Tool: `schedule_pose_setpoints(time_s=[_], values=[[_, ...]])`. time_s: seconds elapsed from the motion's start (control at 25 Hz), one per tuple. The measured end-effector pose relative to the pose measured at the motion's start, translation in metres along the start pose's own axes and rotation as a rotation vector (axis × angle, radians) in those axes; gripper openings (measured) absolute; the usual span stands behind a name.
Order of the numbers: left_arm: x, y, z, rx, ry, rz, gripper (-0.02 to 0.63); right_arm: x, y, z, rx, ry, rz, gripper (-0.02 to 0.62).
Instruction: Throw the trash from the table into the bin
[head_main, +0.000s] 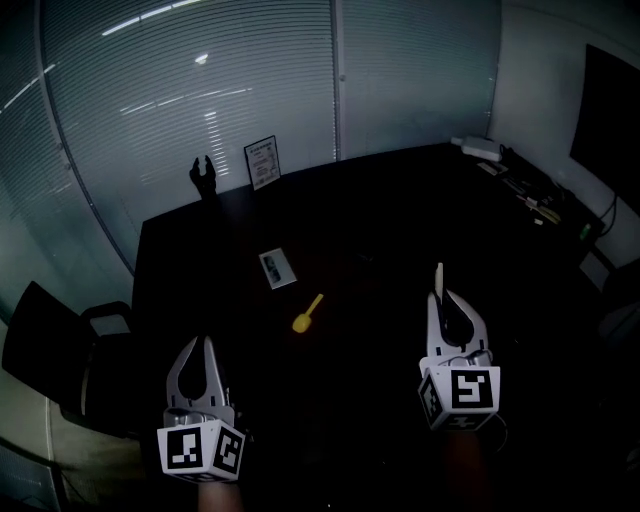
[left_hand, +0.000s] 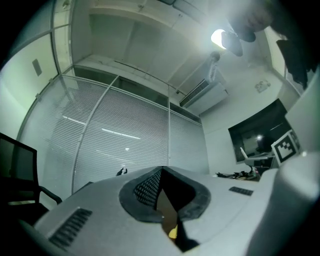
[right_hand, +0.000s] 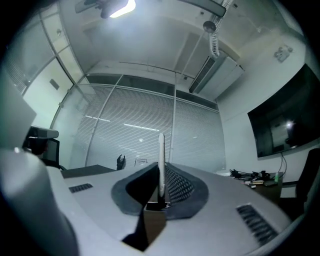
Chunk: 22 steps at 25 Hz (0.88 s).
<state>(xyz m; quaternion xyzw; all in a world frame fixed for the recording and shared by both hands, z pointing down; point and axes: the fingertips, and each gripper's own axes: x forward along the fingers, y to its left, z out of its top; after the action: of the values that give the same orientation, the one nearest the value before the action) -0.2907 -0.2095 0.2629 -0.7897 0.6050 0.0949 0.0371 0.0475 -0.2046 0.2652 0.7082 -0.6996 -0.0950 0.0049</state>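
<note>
On the dark table (head_main: 380, 200) lie a small yellow scoop-like piece (head_main: 306, 314) and a white rectangular packet (head_main: 277, 268), both ahead of and between my grippers. My right gripper (head_main: 440, 298) is shut on a thin white strip (head_main: 438, 279) that sticks up past the tips; in the right gripper view the strip (right_hand: 161, 160) stands upright between the jaws of the gripper (right_hand: 161, 172). My left gripper (head_main: 206, 345) sits at the near left with its tips together and nothing in them. Through the gap under the left gripper's (left_hand: 161, 171) closed tips the yellow piece (left_hand: 173, 232) shows.
A framed sign (head_main: 263, 161) and a black forked stand (head_main: 203, 178) stand at the table's far edge by the blinds. Cables and a white device (head_main: 480, 147) clutter the far right. A black chair (head_main: 50, 350) stands left of the table. No bin is in view.
</note>
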Motion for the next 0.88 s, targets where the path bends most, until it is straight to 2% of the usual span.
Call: schedule_pose_setpoints(time_s=[0.24,0.4,0.72,0.88], values=[[0.013,-0.047,-0.003,-0.045,0.000,-0.101,-0.002,-0.045,-0.064,-0.007,-0.027,0.029,-0.151,0.048],[0.022,-0.096,-0.009,-0.052,0.003,-0.171,-0.002,-0.078,-0.123,-0.013,-0.026,0.037,-0.254,0.048],[0.014,-0.256,-0.019,-0.053,0.016,-0.263,-0.002,-0.170,-0.272,-0.040,-0.031,0.074,-0.360,0.048],[0.007,-0.316,-0.027,-0.047,0.025,-0.289,-0.002,-0.201,-0.320,-0.062,-0.016,0.102,-0.379,0.048]])
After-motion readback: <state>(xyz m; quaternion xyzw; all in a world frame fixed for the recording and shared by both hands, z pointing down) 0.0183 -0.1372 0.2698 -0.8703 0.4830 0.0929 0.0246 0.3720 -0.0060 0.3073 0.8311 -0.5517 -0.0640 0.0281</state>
